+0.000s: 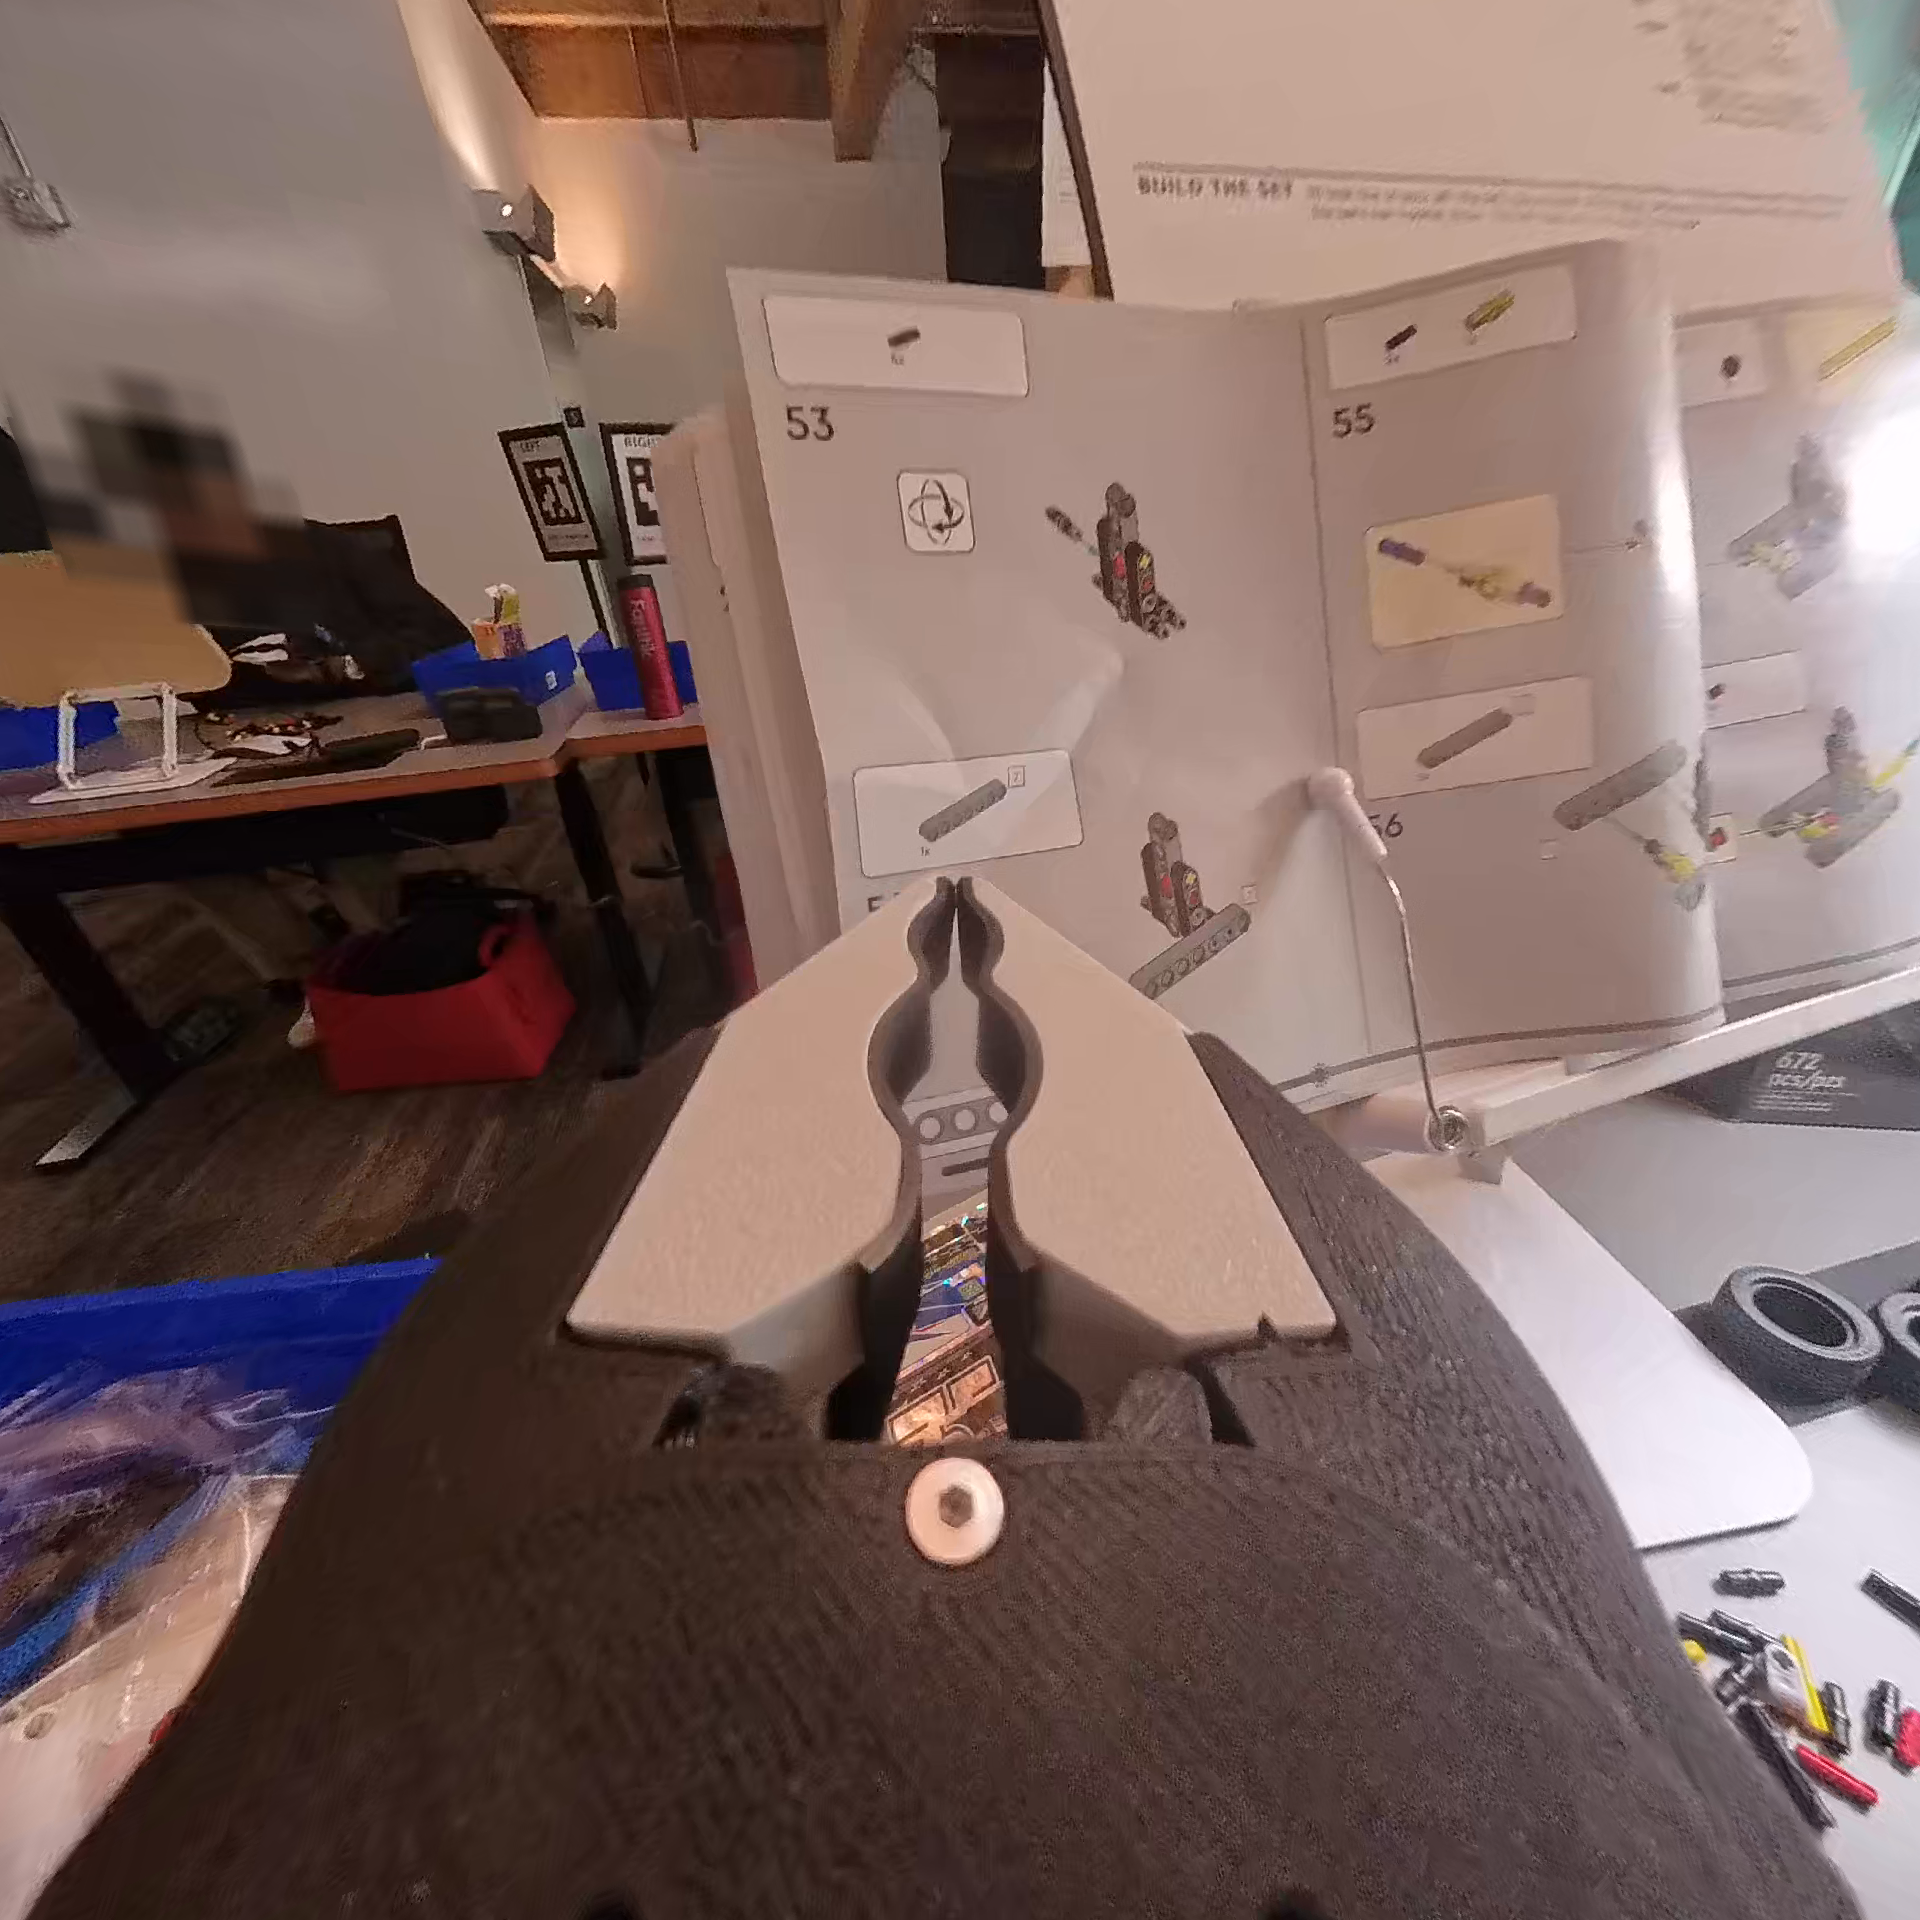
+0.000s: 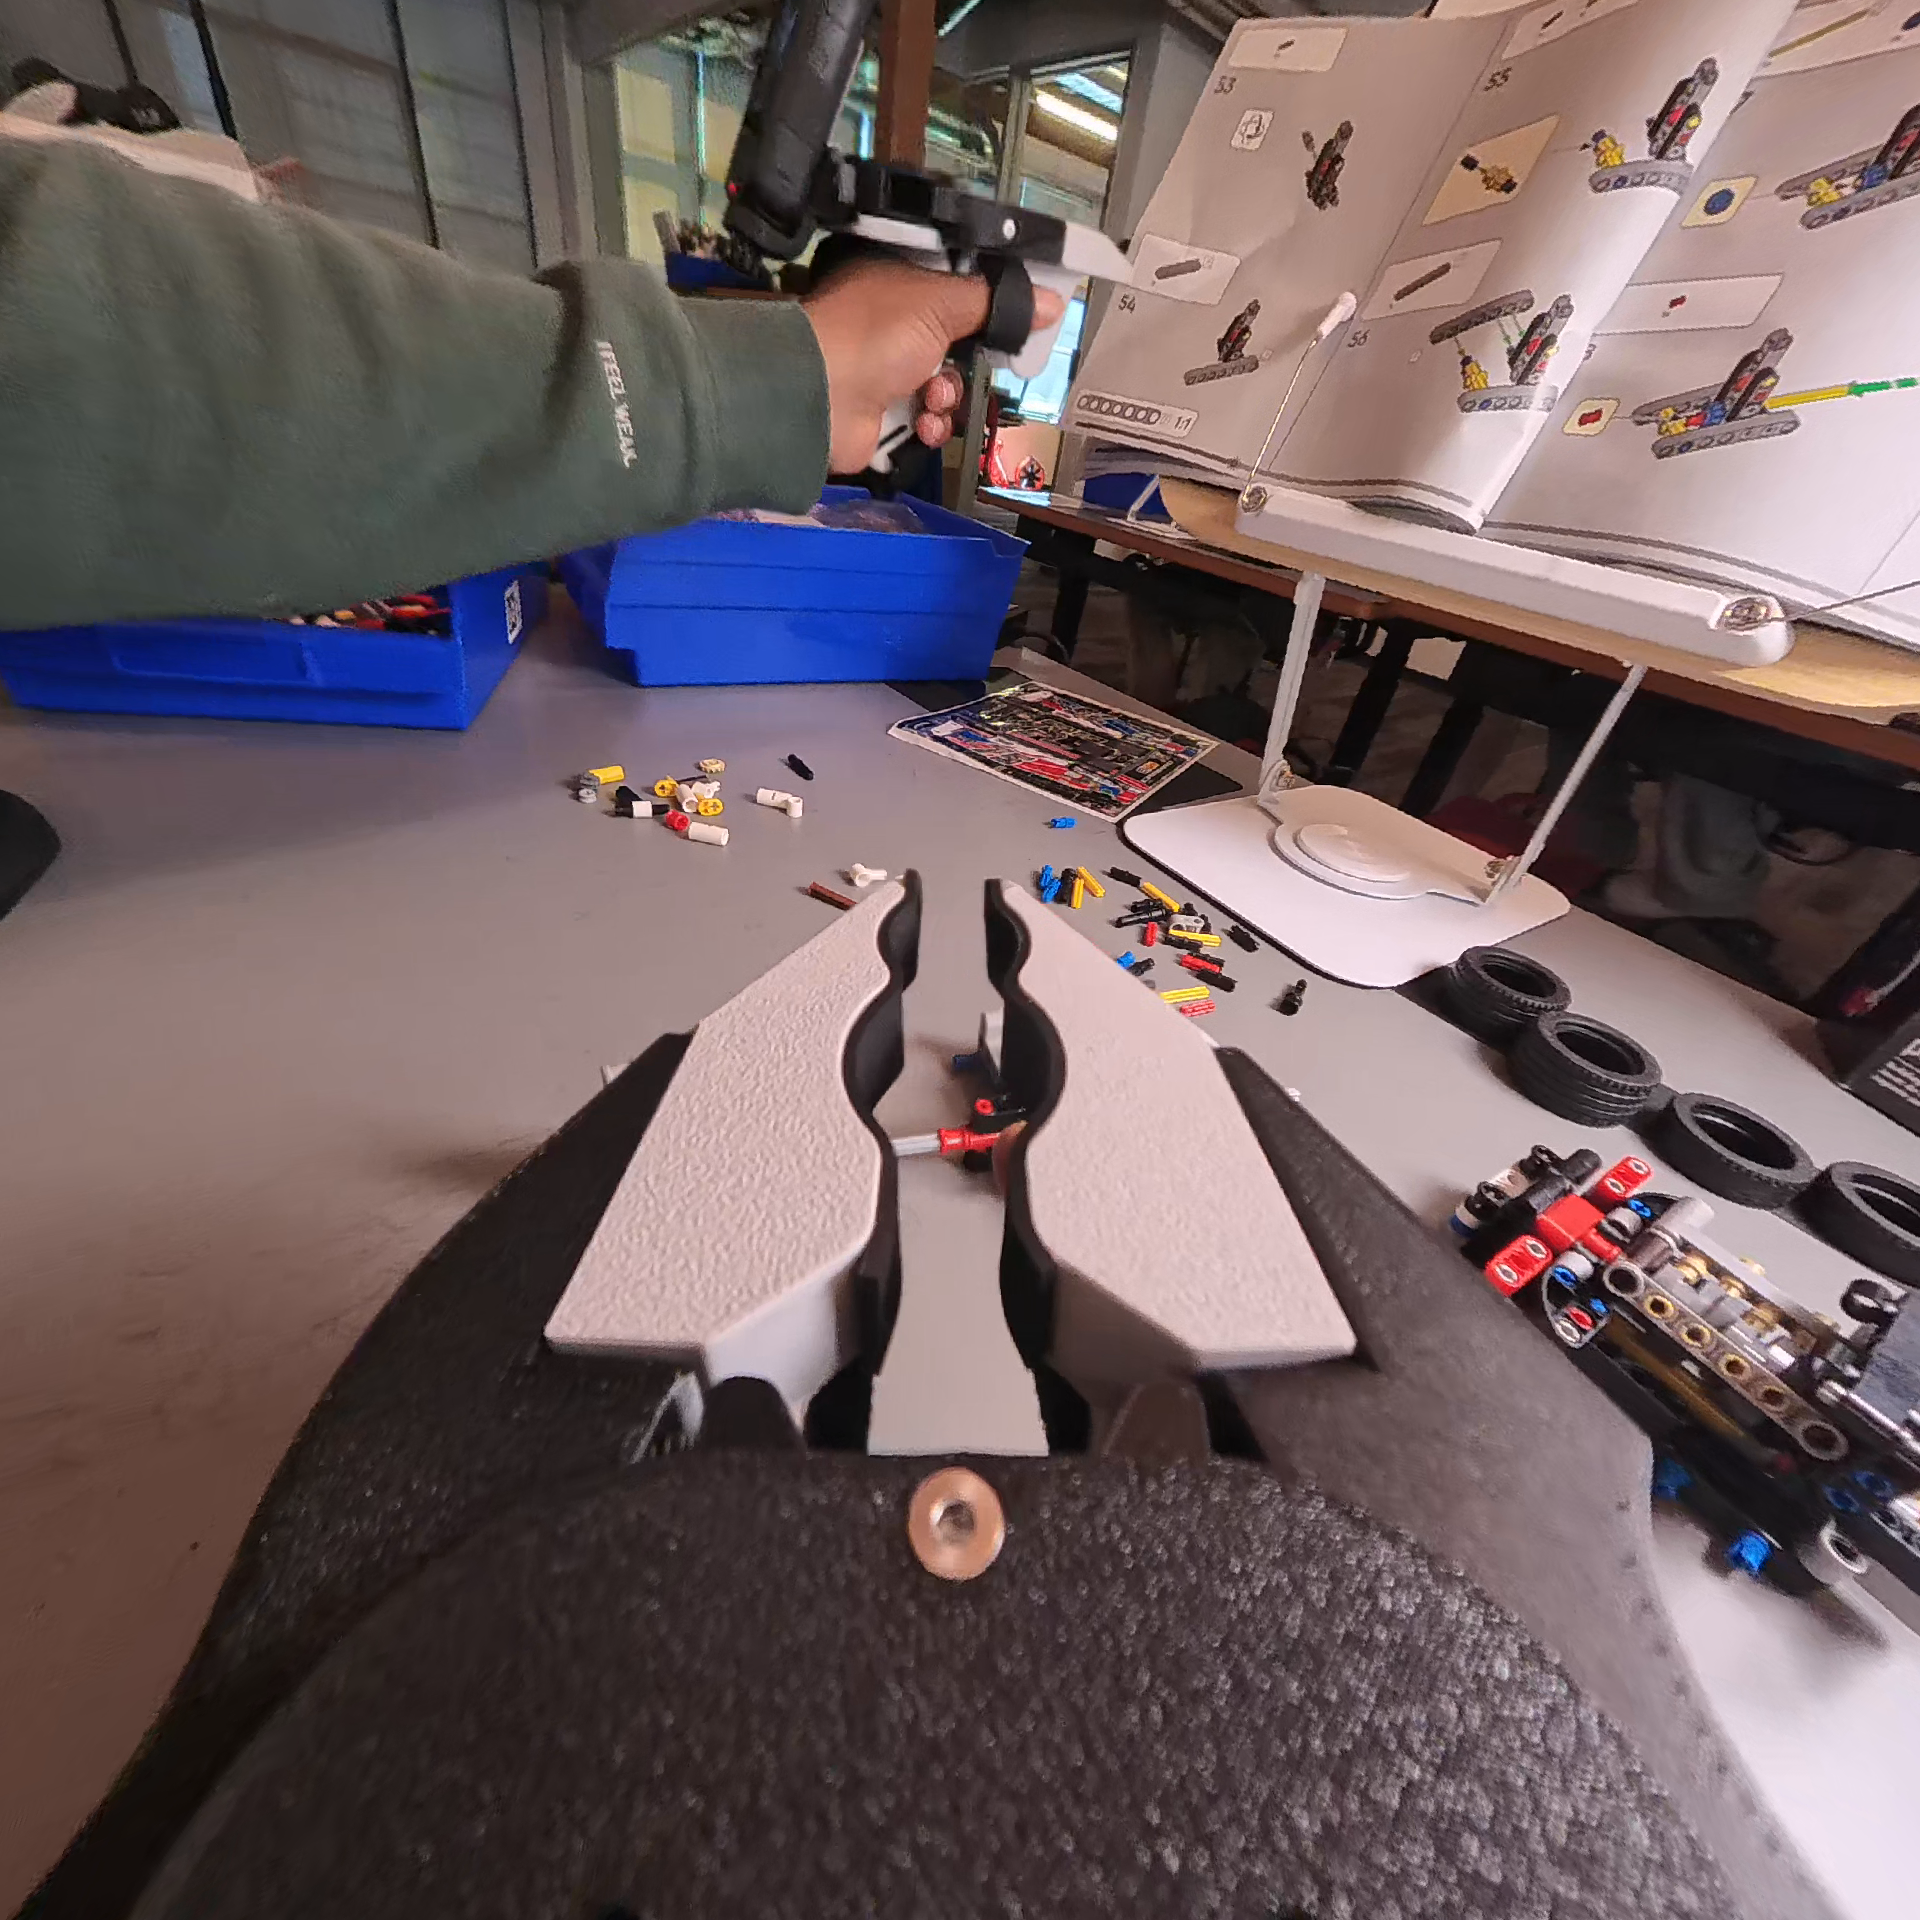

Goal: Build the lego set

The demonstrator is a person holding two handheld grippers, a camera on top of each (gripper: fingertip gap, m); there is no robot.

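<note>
— Booklet (image 1: 1091,644) first: where is it sitting?
— You are keeping it propped open on a white stand (image 2: 1351,883) at the far right of the grey table (image 2: 312,987). Your left gripper (image 1: 956,885) is hovering in front of its lower left page, tips pressed together on nothing.
— And your right gripper (image 2: 953,894)?
— You are holding it low over the table, jaws slightly parted, gripping nothing. A small red-and-black assembly (image 2: 971,1132) is lying on the table under its fingers. Loose pins (image 2: 1174,935) are lying just beyond, black tyres (image 2: 1579,1060) to the right.
</note>
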